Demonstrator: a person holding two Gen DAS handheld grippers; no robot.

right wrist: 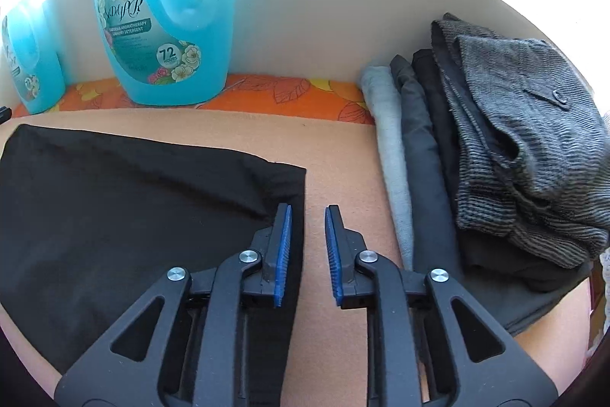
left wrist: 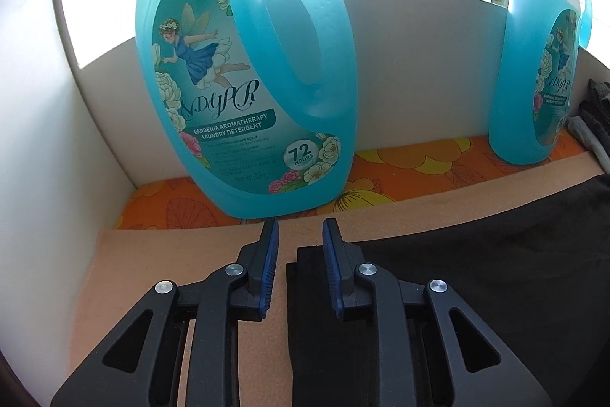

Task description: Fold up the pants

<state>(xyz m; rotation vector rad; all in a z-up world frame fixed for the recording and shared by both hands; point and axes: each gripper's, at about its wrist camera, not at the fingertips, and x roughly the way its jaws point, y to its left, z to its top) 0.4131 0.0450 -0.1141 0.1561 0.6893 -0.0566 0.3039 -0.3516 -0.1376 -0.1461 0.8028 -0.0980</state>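
I am holding my left gripper [left wrist: 300, 227] and right gripper [right wrist: 308, 214] released, gripping nothing, over opposite ends of the black pants [right wrist: 114, 201] lying flat on the peach-covered desk [right wrist: 335, 155].

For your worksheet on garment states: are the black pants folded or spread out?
Folded: the black pants lie as a compact rectangle with layered edges.

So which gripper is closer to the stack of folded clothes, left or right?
Right. The right gripper hangs open just beside the stack of folded clothes, while the left gripper is at the far end of the black pants.
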